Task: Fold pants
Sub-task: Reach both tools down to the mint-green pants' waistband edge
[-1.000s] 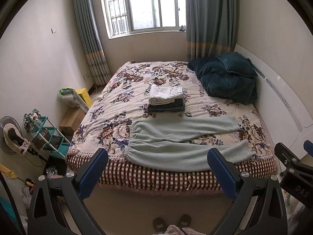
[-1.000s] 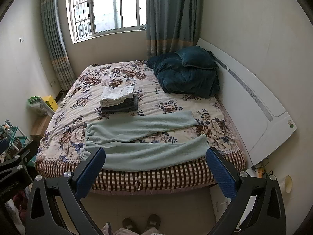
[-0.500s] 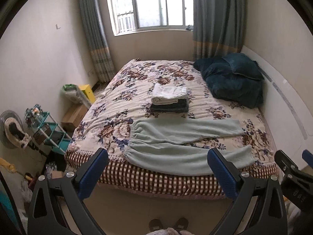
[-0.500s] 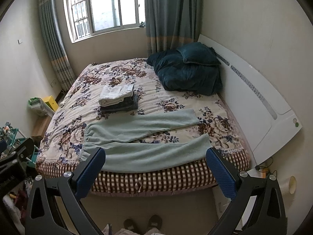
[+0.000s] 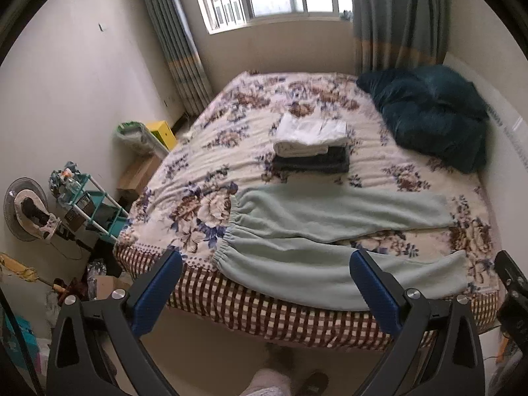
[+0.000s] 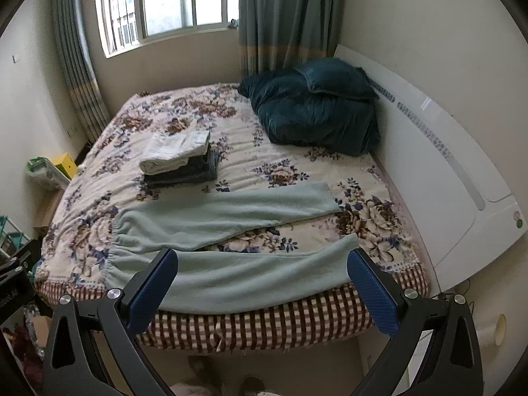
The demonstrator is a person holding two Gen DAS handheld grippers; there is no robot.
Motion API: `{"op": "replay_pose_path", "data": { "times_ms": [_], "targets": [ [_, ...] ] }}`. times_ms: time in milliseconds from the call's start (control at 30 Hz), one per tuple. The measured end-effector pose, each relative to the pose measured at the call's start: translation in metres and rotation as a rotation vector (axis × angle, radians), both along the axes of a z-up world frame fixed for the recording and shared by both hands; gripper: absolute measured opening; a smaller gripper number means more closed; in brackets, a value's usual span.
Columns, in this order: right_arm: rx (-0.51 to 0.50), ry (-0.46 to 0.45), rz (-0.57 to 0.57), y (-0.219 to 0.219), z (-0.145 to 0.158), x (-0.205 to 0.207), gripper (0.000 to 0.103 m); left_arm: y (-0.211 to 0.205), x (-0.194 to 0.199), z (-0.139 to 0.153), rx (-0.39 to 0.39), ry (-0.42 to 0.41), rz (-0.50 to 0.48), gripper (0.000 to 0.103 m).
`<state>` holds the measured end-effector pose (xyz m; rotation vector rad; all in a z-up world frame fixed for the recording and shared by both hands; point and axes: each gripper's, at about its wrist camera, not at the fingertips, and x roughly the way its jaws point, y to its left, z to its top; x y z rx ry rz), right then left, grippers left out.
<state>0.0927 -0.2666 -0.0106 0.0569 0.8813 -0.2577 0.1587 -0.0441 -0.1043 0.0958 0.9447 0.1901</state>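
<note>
Pale green pants lie spread flat across the near part of the bed, elastic waistband to the left, both legs running right in a narrow V. The near leg lies along the bed's front edge. My left gripper hangs open in the air just before that edge, nothing between its blue pads. My right gripper is open too, held before the near leg, touching nothing.
A stack of folded clothes, white over dark, rests mid-bed behind the pants. A dark teal duvet is heaped by the white headboard. A shelf, fan and boxes crowd the floor at left. The person's feet are below.
Both grippers have moved closer to the bed and tilted downward, so the pants loom larger. The pants and folded stack have not moved, and both grippers stay open.
</note>
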Motion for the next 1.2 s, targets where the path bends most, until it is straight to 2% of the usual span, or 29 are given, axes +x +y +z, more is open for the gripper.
{"op": "replay_pose_path", "data": {
  "times_ms": [133,333,500,600,767,833,900,967,1200],
  "targets": [
    [-0.002,0.076,-0.025,-0.011,-0.048,0.068,0.103,0.003,0.058,-0.036,0.025,0.051,-0.007,0.103],
    [0.006,0.234,-0.066,-0.022,-0.138,0.185,0.103,0.006,0.172,-0.102,0.031,0.157,-0.072,0.103],
    [-0.031,0.343,-0.052,-0.022,-0.208,0.289,0.103,0.009,0.268,-0.173,0.051,0.278,-0.155,0.103],
    [-0.050,0.405,0.007,-0.011,-0.253,0.353,0.103,0.006,0.318,-0.227,0.080,0.356,-0.208,0.103],
    [-0.093,0.542,0.151,0.015,-0.350,0.455,0.103,0.000,0.386,-0.326,0.115,0.491,-0.301,0.102],
    [-0.115,0.603,0.215,0.025,-0.390,0.487,0.103,-0.005,0.409,-0.361,0.124,0.551,-0.337,0.091],
    [-0.127,0.674,0.274,0.031,-0.431,0.517,0.103,-0.011,0.432,-0.393,0.132,0.600,-0.369,0.087],
    [-0.136,0.740,0.325,0.035,-0.472,0.548,0.103,-0.019,0.450,-0.416,0.145,0.635,-0.407,0.087],
    [-0.134,0.875,0.420,0.032,-0.553,0.606,0.103,-0.046,0.495,-0.467,0.132,0.749,-0.592,0.087]
  ]
}}
